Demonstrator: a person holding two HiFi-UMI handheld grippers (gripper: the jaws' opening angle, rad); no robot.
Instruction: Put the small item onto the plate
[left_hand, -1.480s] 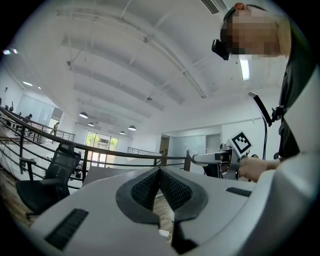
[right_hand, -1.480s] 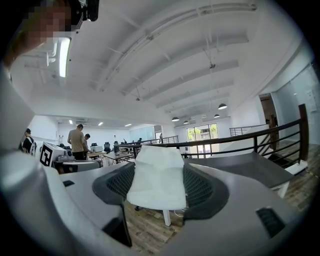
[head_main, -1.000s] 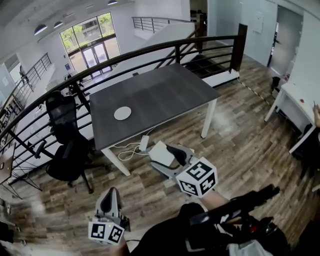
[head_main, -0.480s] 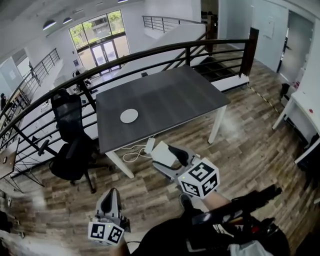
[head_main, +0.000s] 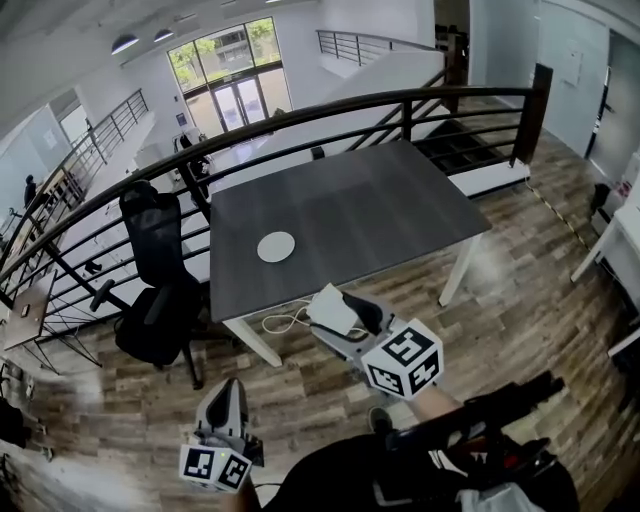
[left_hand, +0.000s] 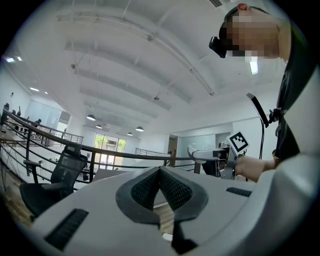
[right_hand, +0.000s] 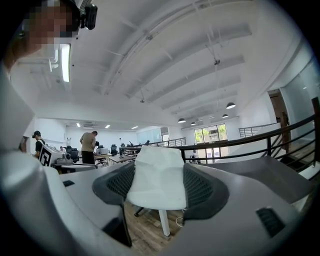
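Note:
A small round white plate (head_main: 276, 246) lies on the left part of a dark grey table (head_main: 380, 215), seen in the head view. My right gripper (head_main: 338, 310) hovers over the wood floor in front of the table's near edge, shut on a small white item (head_main: 330, 308). In the right gripper view that white item (right_hand: 159, 176) fills the gap between the black pads. My left gripper (head_main: 229, 392) hangs low at the bottom left, far from the table. Its jaws are shut together with nothing between them (left_hand: 160, 174).
A black office chair (head_main: 160, 290) stands left of the table. A dark railing (head_main: 300, 112) curves behind the table. White cables and a power strip (head_main: 288, 320) lie on the floor by the near left table leg. People stand at far desks (right_hand: 90, 144).
The table and plate have shifted rightward and lower in the head view, sitting closer. Both grippers keep about the same place in the frame, the right one still clamped on the white item.

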